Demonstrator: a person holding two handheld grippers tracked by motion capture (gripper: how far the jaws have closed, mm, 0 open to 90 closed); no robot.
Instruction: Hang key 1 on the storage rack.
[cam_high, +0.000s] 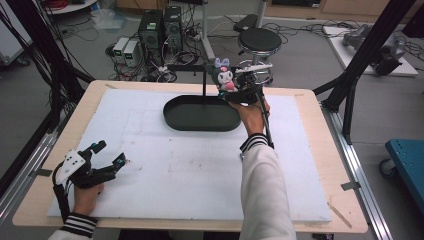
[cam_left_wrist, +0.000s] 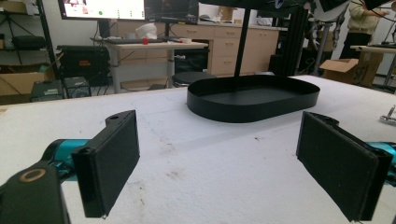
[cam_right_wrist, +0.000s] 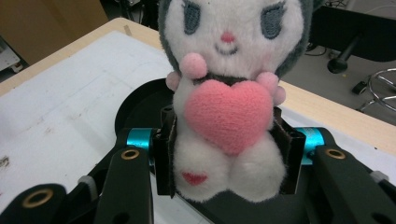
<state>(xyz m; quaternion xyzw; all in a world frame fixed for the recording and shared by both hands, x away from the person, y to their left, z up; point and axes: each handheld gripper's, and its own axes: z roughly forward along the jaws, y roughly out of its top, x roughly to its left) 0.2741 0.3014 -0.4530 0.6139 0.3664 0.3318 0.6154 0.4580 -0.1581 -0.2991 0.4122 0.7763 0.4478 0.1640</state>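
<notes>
Carrying the plush toy (cam_right_wrist: 229, 116) to the black tray (cam_high: 202, 114)

The right gripper (cam_high: 239, 92), jaws clamping the toy's body, is holding it over the tray's right end; next probably lowering and releasing inside. The left gripper (cam_high: 107, 154) is resting open-jawed on the tabletop (cam_high: 175, 170).

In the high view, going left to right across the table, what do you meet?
Left hand-held gripper, open, near the left edge → black oval tray → plush toy clamped in the right hand-held gripper over the tray's right end.
</notes>
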